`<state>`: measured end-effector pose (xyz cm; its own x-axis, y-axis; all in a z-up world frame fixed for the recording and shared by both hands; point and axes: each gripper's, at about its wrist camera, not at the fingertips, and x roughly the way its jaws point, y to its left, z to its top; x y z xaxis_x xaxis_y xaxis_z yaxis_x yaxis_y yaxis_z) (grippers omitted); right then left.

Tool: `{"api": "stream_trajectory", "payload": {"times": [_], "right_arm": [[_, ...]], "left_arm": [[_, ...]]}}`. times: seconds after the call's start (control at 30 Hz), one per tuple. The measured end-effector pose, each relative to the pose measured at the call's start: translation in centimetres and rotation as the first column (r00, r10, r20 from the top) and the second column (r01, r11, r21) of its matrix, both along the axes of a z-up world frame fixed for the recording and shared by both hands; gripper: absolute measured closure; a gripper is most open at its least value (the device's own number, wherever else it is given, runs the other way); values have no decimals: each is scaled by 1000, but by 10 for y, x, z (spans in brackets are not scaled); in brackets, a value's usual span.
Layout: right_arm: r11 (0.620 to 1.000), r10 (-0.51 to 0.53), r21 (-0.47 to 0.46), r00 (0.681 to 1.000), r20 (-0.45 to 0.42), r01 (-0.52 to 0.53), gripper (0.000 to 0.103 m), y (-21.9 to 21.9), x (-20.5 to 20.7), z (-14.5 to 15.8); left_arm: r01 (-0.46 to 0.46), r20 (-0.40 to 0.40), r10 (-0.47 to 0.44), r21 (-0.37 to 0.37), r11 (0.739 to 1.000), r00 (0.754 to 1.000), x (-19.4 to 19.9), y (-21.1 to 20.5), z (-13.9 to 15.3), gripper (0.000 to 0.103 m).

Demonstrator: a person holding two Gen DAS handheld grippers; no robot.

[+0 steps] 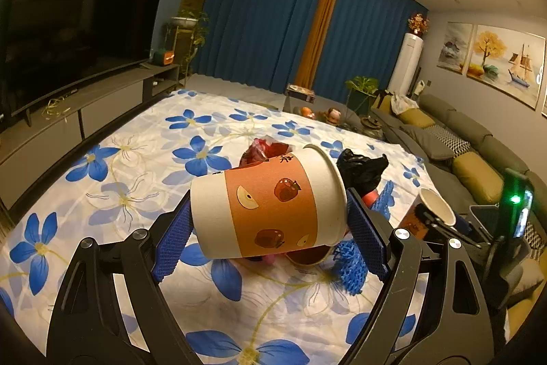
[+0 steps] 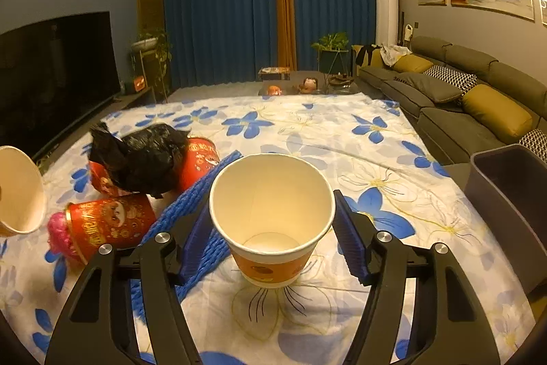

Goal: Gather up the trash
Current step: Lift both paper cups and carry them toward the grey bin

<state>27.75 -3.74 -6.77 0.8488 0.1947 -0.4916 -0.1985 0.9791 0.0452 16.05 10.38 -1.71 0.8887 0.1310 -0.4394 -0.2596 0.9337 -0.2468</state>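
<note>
Tongs, left (image 1: 270,221): blue-padded fingers (image 1: 174,235) clamped across a paper cup with an orange fruit-print sleeve (image 1: 270,207). Cup held sideways and lifted clear of the floral cloth (image 1: 102,180), base to the left, rim to the right.

Left wrist view, further items:
- Crumpled red wrapper (image 1: 265,151), behind the held cup.
- Black plastic bag (image 1: 362,168), just beyond the cup's rim.
- Blue foam netting (image 1: 352,269), lying on the cloth under the right-hand finger.
- Second gripper at the right edge, carrying a second paper cup (image 1: 437,207).
- Television (image 1: 75,23) at left; sofa (image 1: 478,146) at right.

Tongs, right (image 2: 271,235): fingers (image 2: 348,235) closed on the sides of the second paper cup, orange-banded (image 2: 271,221). Cup upright, mouth open toward the camera, interior empty; whether its base touches the cloth cannot be told.

Right wrist view, further items:
- Blue foam netting (image 2: 191,214), beside and beneath the left-hand finger.
- Red printed cup (image 2: 109,224) on its side, a pink tuft (image 2: 58,233) at its mouth.
- Black bag (image 2: 143,156) resting on another red cup (image 2: 200,159).
- First cup's rim (image 2: 20,190), at the left edge.
- Dark grey bin (image 2: 506,194), at the right, beside the cloth.
</note>
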Motion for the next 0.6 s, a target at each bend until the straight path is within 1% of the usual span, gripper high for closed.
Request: {"api": "stream_trajectory", "payload": {"times": [0.27, 0.6], "right_arm": [[999, 22, 41, 999, 42, -23, 38, -16, -41, 16], [999, 19, 45, 995, 95, -23, 38, -36, -77, 31]], "left_arm": [[20, 15, -20, 13, 1000, 1000, -8, -11, 7, 20], [59, 27, -60, 27, 998, 998, -19, -33, 13, 20]]}}
